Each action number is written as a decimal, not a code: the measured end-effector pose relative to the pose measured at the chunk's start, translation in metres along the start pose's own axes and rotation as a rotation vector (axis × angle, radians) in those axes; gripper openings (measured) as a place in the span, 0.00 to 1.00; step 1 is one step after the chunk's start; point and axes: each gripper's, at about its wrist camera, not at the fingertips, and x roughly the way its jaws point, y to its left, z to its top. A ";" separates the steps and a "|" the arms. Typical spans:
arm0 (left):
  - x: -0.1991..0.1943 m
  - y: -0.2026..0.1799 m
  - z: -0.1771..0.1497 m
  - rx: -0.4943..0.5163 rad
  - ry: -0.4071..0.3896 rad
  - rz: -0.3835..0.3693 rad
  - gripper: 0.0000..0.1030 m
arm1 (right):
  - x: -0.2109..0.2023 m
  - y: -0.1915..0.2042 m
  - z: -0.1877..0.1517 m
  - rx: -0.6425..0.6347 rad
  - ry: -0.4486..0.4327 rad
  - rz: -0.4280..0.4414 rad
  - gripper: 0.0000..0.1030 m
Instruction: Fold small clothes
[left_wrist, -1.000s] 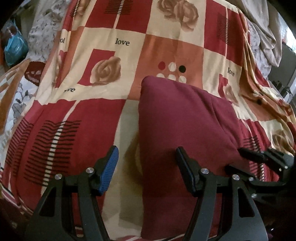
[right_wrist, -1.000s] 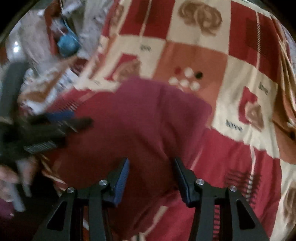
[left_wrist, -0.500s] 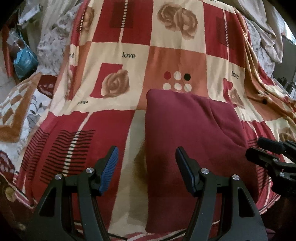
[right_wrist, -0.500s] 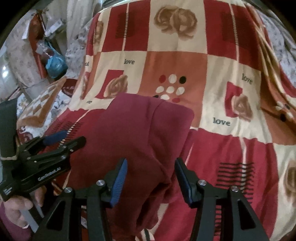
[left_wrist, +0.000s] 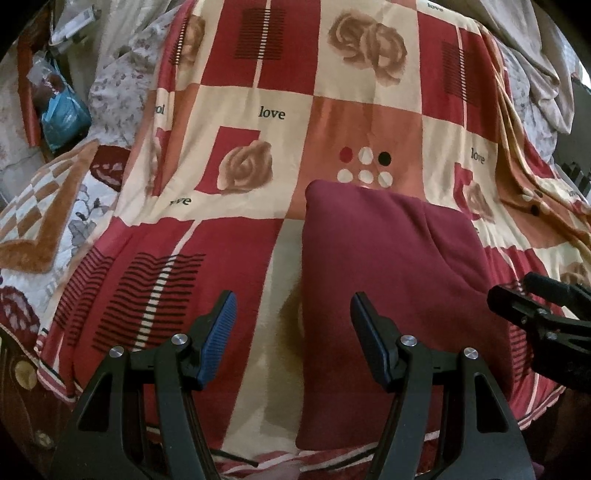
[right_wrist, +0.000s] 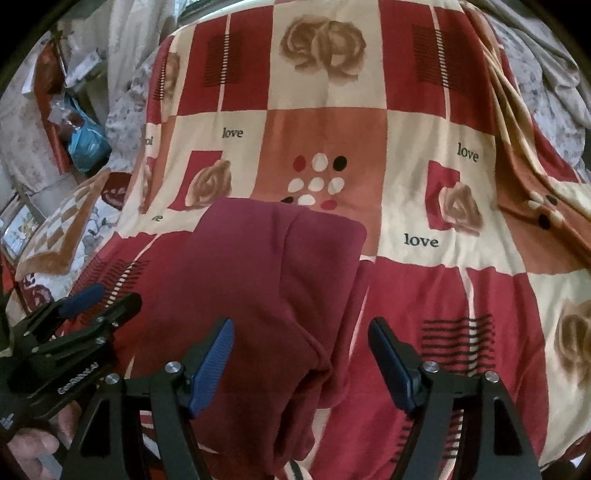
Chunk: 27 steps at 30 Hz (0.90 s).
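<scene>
From the left wrist view, my left claw (left_wrist: 291, 332) hangs wide open and empty over the near left edge of the maroon garment (left_wrist: 391, 280), which lies folded on the patterned blanket (left_wrist: 258, 110) covering the bed. From the right wrist view, my right claw (right_wrist: 301, 354) is equally agape and empty above the garment's loose near-right layers, so I judge one fold done and the next needs both claws gripping the near corners.

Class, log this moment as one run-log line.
left claw: open, empty | right claw: open, empty | maroon garment: folded, lying on patterned blanket | both claws above its near edge
</scene>
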 end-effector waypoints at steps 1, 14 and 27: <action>0.000 0.000 0.000 0.000 0.000 0.003 0.62 | 0.002 0.000 0.000 -0.002 0.002 -0.004 0.71; 0.007 0.003 0.002 -0.006 -0.007 0.025 0.62 | 0.014 0.008 0.003 -0.014 0.016 -0.025 0.71; 0.013 0.008 0.002 -0.015 -0.002 0.028 0.62 | 0.022 0.011 0.004 -0.014 0.030 -0.024 0.72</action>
